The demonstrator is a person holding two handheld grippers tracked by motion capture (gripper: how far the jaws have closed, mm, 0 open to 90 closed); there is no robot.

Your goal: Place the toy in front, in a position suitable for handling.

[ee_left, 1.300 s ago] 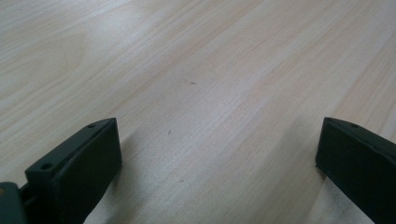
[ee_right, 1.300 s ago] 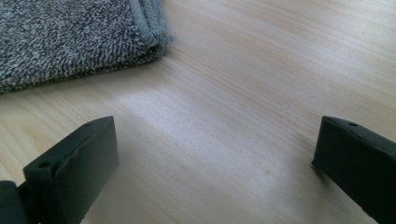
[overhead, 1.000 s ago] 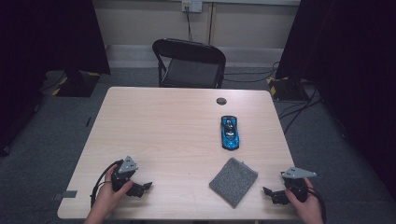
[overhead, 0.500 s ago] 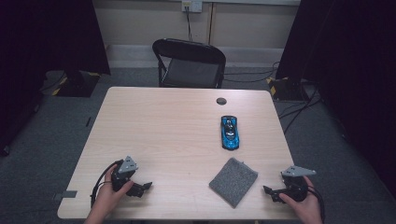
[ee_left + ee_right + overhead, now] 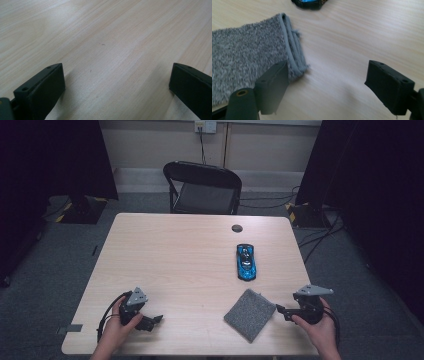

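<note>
Right gripper (image 5: 280, 310) jaws spread, had just been closing, nothing between them. Folded grey cloth (image 5: 249, 314) lay just ahead, off its left jaw, near blue toy car (image 5: 246, 261). Left gripper (image 5: 157, 319) jaws spread over bare table (image 5: 170, 250).

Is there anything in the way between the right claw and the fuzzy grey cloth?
No. The right gripper sits just beside the folded grey cloth, with bare table between them. Its jaws are open and have just been closing, nothing between them. The blue toy car stands farther off.
</note>
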